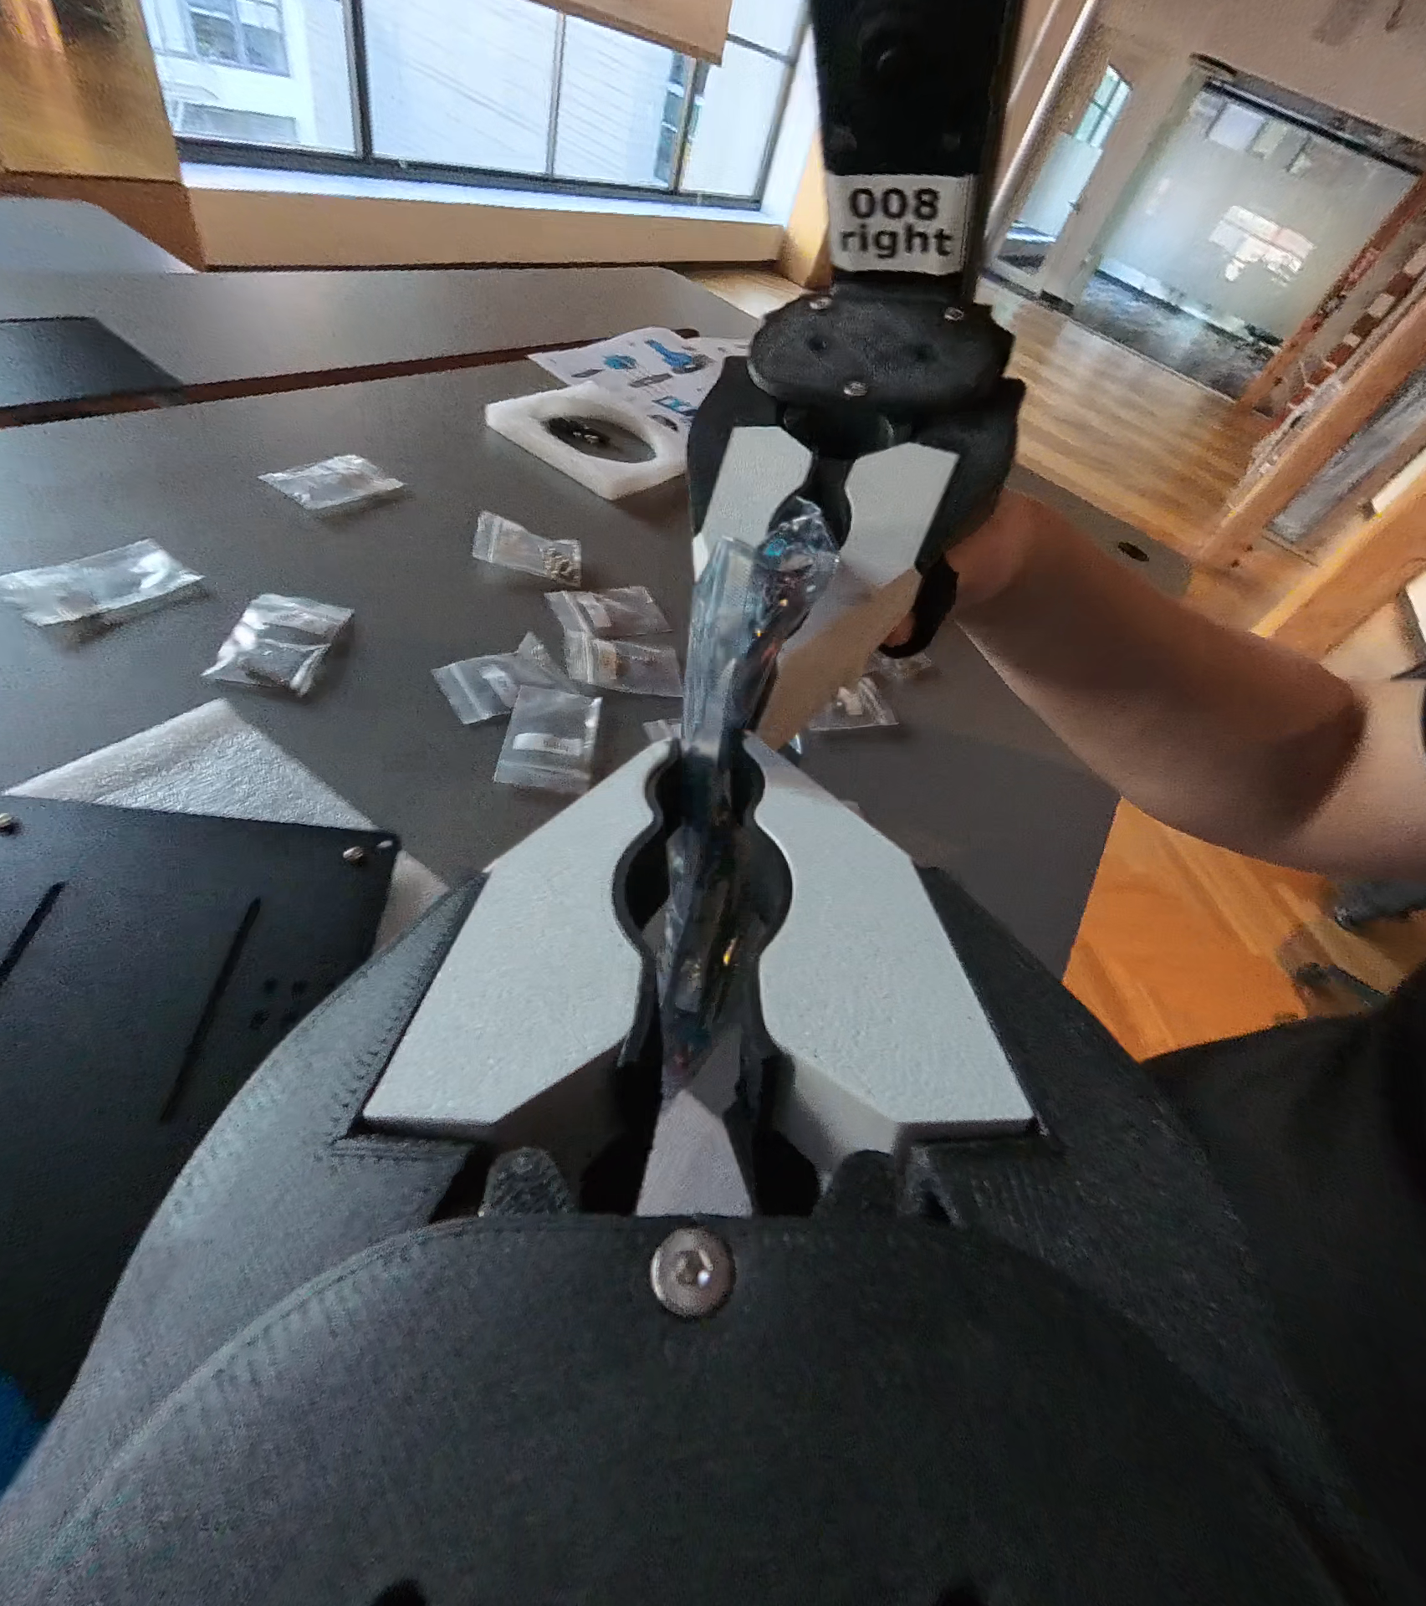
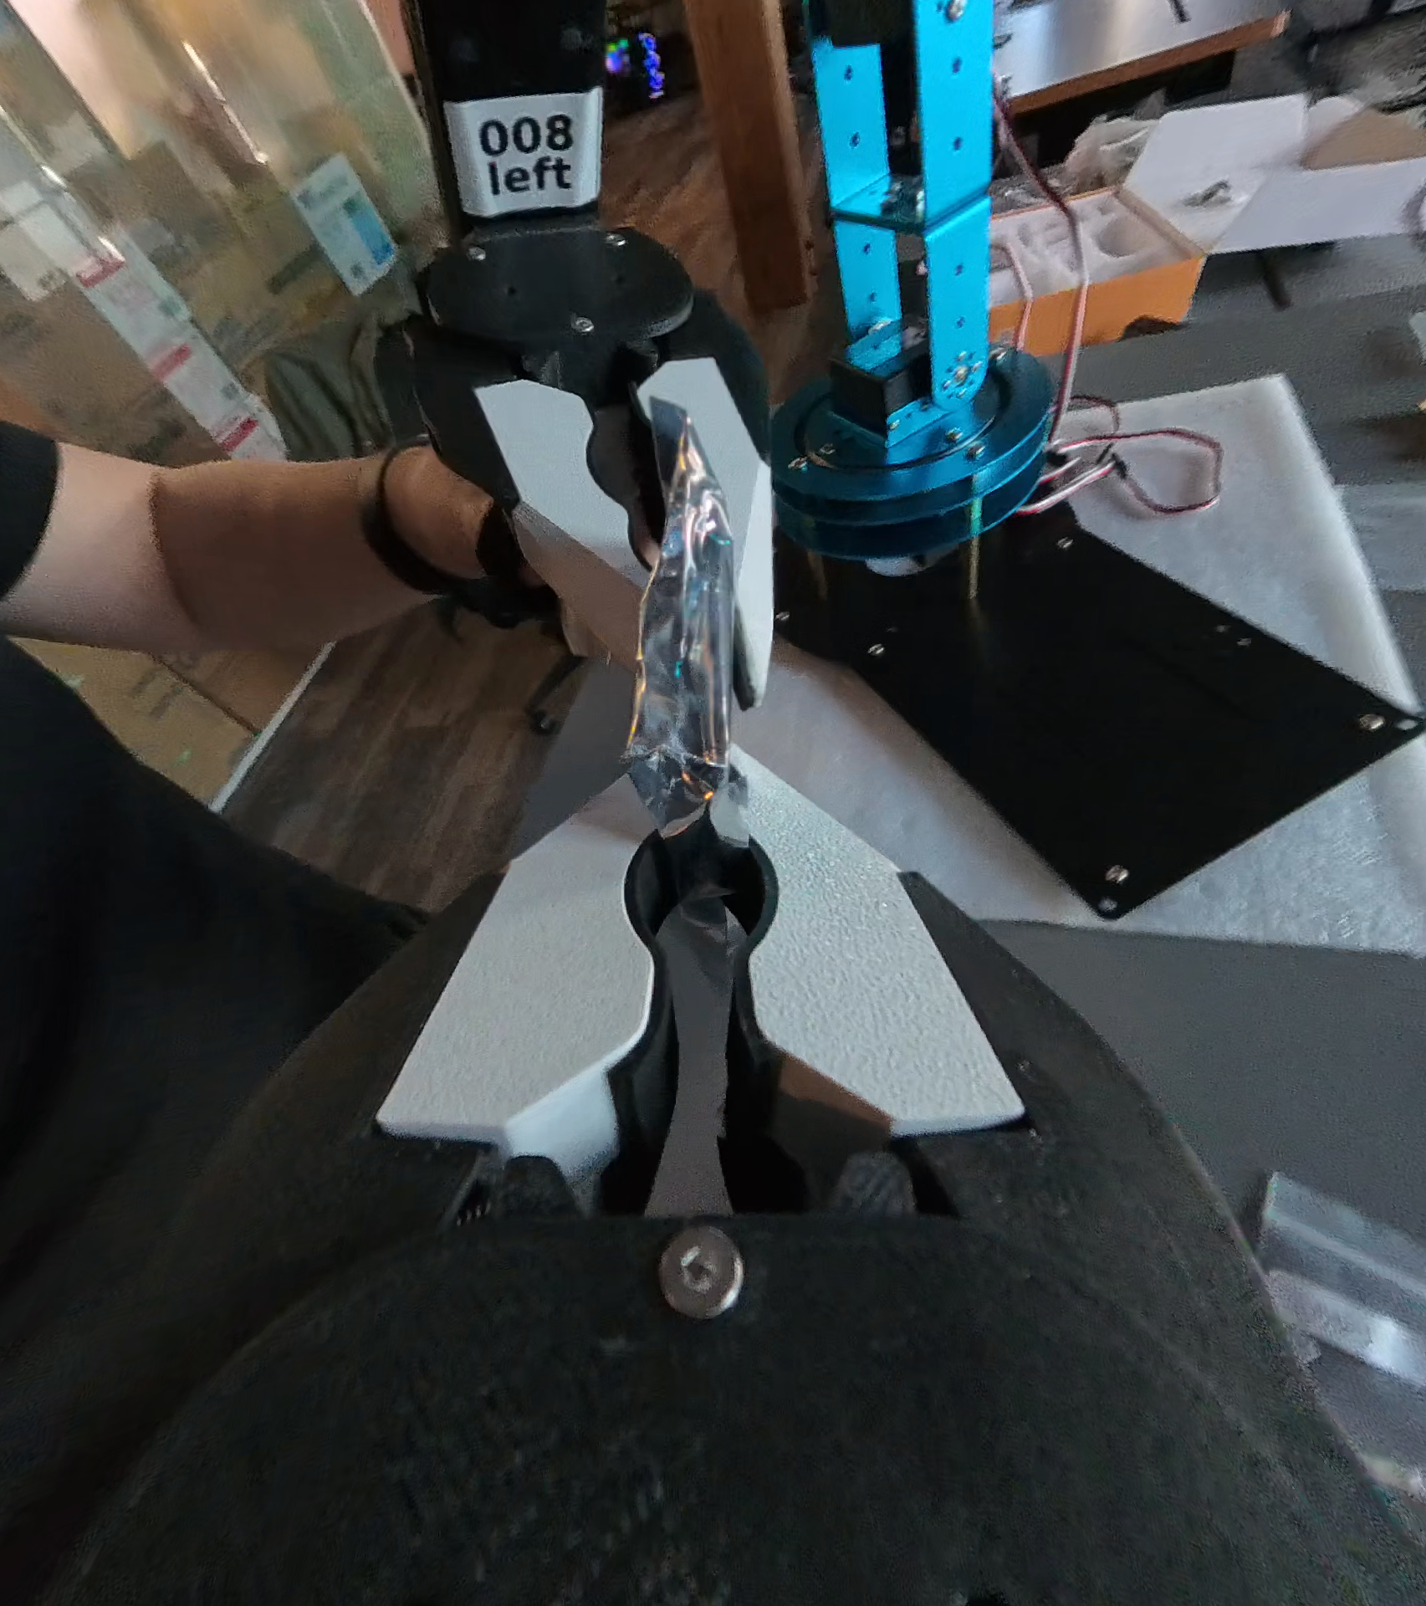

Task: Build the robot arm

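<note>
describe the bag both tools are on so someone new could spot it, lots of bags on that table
Start at the dark table, strewn with small clear packets lying flat. Above its near edge the left tool and right tool face each other, both shut on one crinkled clear bag stretched between them. It is the only bag off the table, with dark parts inside.

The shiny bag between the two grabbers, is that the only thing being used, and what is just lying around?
In use:
- shiny bag, pinched at both ends
- left gripper
- right gripper

Lying about:
- small clear bags on the table
- blue robot arm on a black plate
- white foam block
</note>
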Tool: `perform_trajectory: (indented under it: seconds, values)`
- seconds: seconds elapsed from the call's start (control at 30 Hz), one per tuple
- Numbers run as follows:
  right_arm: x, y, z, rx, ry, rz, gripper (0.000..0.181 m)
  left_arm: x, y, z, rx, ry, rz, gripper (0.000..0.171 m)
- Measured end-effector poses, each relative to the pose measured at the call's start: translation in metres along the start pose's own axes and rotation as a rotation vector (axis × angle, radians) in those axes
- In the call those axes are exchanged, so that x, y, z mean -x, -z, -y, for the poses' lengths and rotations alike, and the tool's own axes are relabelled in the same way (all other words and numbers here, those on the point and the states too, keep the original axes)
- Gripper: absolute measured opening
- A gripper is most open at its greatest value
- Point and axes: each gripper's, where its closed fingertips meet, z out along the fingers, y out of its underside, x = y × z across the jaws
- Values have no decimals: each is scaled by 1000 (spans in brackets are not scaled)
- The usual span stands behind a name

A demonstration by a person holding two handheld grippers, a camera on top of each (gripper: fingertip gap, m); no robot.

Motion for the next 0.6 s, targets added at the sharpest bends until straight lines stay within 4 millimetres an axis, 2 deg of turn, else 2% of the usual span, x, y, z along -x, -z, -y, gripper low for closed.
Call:
perform_trajectory:
  seconds: [0.13, 0.3, 0.4, 0.6]
  values:
    - [-15, -19, 10, -39, -26, -28, 1, 16, 16, 0, -33, 45, -8, 0]
    - [-38, -36, 4, -91, -28, -141, 19, 33, 25, -14, -19, 32, 28, 0]
    - [-41, -35, 3, -171, -69, -130, 18, 38, 30, -13, -90, 119, 18, 0]
    - [-40, -31, 0, -272, -123, -32, 14, 38, 36, -15, -186, 171, 60, 0]
